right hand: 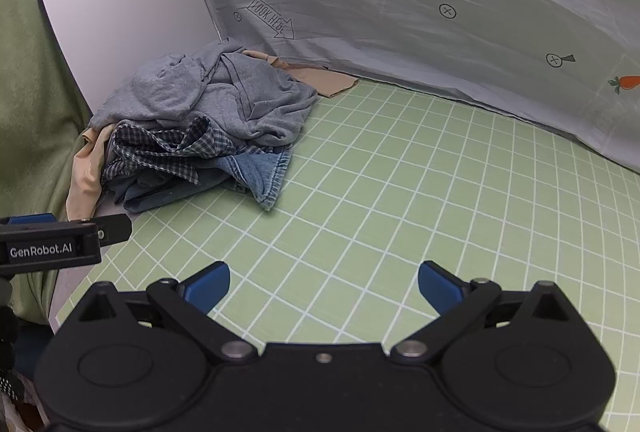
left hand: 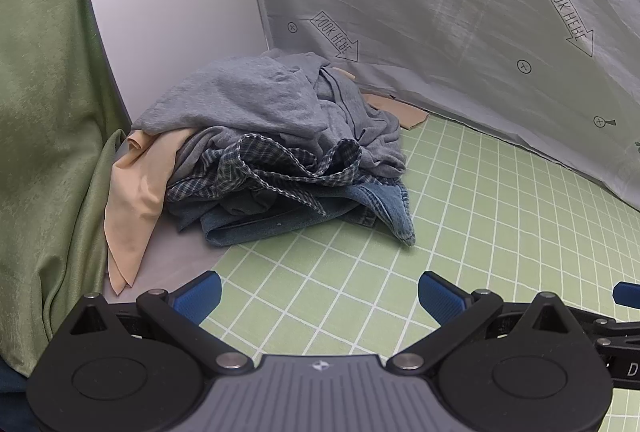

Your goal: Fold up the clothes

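A heap of clothes lies at the far left of a green grid mat [left hand: 460, 232]: a grey shirt [left hand: 256, 92] on top, a dark checked garment [left hand: 280, 164] under it, blue denim [left hand: 320, 212] at the bottom, and a beige cloth [left hand: 132, 208] hanging off the left. The same heap shows in the right wrist view, with the grey shirt [right hand: 224, 96] on top and denim [right hand: 260, 172] below. My left gripper [left hand: 320, 296] is open and empty, a short way in front of the heap. My right gripper [right hand: 324, 288] is open and empty over the mat, to the right of the heap.
A grey printed sheet [left hand: 460, 12] hangs along the back. A white panel [left hand: 168, 4] stands behind the heap. A green curtain [left hand: 44, 112] hangs on the left. The left gripper's body [right hand: 60, 244] shows at the left edge of the right wrist view.
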